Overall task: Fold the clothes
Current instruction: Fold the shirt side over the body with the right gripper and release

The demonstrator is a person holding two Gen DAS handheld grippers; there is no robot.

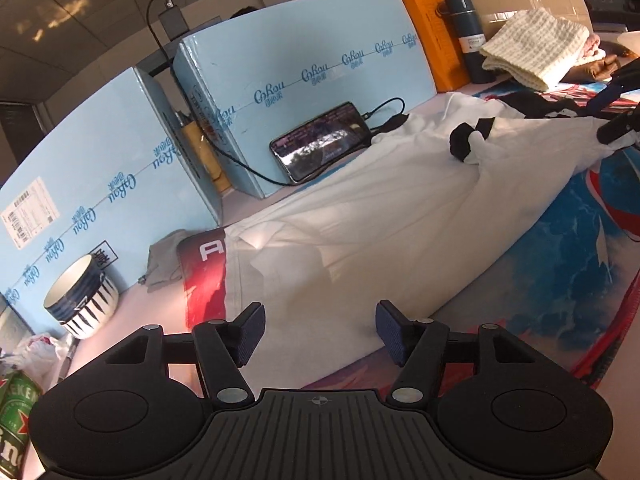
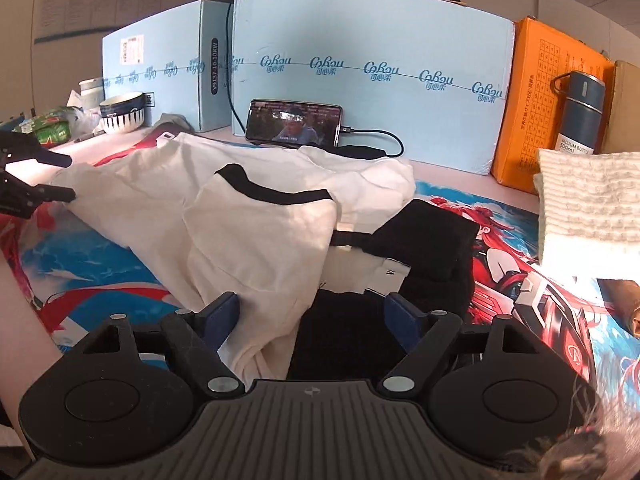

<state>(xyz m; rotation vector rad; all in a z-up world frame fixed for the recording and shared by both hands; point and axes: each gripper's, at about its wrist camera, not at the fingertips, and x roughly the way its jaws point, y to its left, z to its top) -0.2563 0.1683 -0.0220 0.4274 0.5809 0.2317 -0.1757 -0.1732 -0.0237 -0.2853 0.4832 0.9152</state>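
Observation:
A white T-shirt with black trim (image 1: 384, 216) lies crumpled across a printed anime mat (image 1: 568, 264). My left gripper (image 1: 320, 330) is open, its pads either side of the shirt's near hem. In the right wrist view the same shirt (image 2: 224, 216) lies bunched, its black collar band up and a black sleeve (image 2: 432, 236) to the right. My right gripper (image 2: 314, 316) is open over the shirt's near edge, white cloth and black cloth between its pads. The left gripper's fingers (image 2: 48, 194) show at the shirt's far left end.
Light blue cartons (image 2: 360, 68) wall the back, with a phone (image 2: 294, 124) on a cable leaning on them. An orange box (image 2: 544, 100), a blue bottle (image 2: 580, 112) and folded cream knitwear (image 2: 588, 200) stand at right. A striped bowl (image 1: 82, 300) and green cans (image 1: 14, 420) stand at left.

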